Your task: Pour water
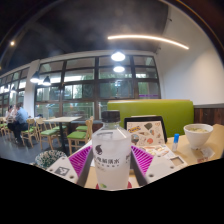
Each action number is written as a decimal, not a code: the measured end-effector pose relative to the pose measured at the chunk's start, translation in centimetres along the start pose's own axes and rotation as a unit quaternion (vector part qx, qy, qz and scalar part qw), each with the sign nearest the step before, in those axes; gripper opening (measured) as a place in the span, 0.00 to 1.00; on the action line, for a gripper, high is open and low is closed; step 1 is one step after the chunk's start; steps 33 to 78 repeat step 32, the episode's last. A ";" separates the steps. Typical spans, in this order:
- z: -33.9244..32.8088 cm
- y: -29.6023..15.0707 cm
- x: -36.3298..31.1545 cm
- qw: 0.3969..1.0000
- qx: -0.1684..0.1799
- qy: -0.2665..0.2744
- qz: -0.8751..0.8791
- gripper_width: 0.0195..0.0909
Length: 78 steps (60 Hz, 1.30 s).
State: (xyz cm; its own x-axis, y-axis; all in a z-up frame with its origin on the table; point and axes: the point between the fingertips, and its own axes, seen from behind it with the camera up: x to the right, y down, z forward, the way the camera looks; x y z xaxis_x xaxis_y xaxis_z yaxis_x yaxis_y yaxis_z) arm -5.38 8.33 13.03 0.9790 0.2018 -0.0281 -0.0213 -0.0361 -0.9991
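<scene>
Water bottle (111,155) between tongs (112,163) — gripped.

claw (111,160) level, fingers clamped on bottle (111,152)

Dim room, glaring ceiling lights (119,57), fisheye-warped edges

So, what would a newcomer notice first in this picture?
First the water bottle with its white label, standing between the fingers of the gripper, whose pads press on both its sides. To its right on the table stands a white cup, and behind them a green sofa.
</scene>
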 end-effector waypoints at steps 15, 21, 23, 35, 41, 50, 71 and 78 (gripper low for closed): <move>0.6 -0.1 -0.1 1.000 -0.002 0.001 0.001 0.90; 0.5 -0.4 0.0 1.000 -0.002 0.001 0.001 0.90; 0.5 -0.5 0.0 1.000 -0.002 0.001 0.001 0.90; 0.0 -0.1 0.4 1.000 -0.001 0.000 0.001 0.90; 0.0 -0.1 0.4 1.000 -0.001 0.000 0.001 0.90; 0.0 -0.1 0.4 1.000 -0.001 0.000 0.001 0.90; 0.0 -0.1 0.4 1.000 -0.001 0.000 0.001 0.90; 0.0 -0.1 0.4 1.000 -0.001 0.000 0.001 0.90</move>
